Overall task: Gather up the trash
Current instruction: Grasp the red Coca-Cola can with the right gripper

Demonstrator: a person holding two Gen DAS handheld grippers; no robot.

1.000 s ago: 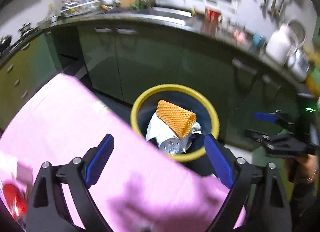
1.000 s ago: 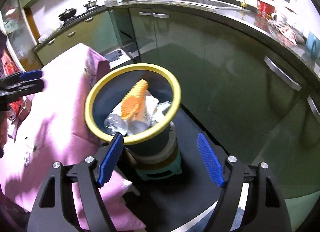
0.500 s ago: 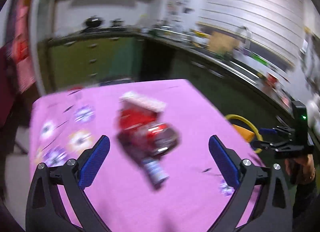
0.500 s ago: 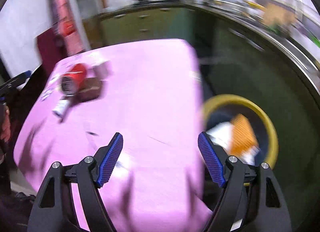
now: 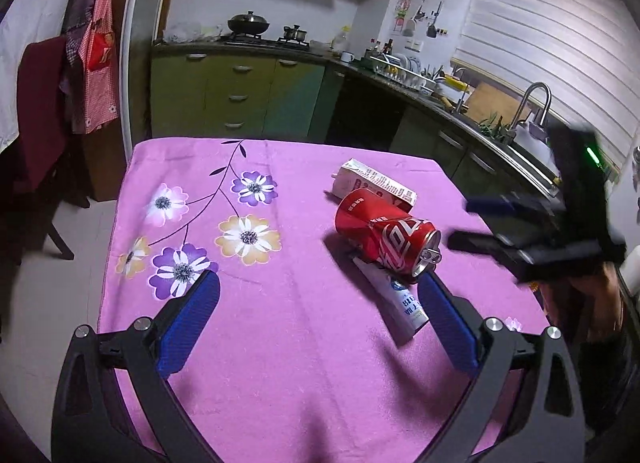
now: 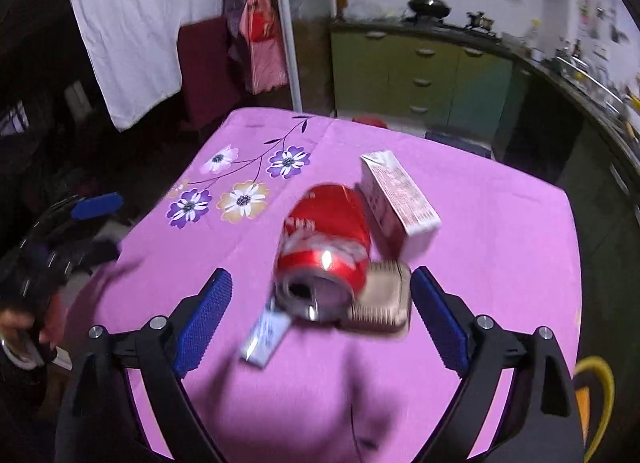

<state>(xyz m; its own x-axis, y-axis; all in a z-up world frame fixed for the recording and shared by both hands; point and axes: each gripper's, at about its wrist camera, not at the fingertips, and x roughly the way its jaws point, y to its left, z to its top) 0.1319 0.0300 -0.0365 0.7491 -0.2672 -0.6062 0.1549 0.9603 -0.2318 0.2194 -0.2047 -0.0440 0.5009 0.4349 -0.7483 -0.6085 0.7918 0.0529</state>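
Now both grippers face the pink flowered tablecloth [image 5: 280, 343]. The left gripper [image 5: 316, 319] gapes wide and empty. The right gripper [image 6: 320, 311] has just been opening, nothing pressed by its pads. Right of centre lie a dented red cola can [image 5: 386, 237], a small carton [image 5: 374, 183] touching it behind, and a white tube [image 5: 400, 299] beneath.

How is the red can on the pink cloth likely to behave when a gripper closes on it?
The red can lies on its side, so a nudge would probably roll it. Its wall looks dented, so it is likely empty, light and easily crushed. It rests against the carton and over a flat wrapper, which may shift with it.
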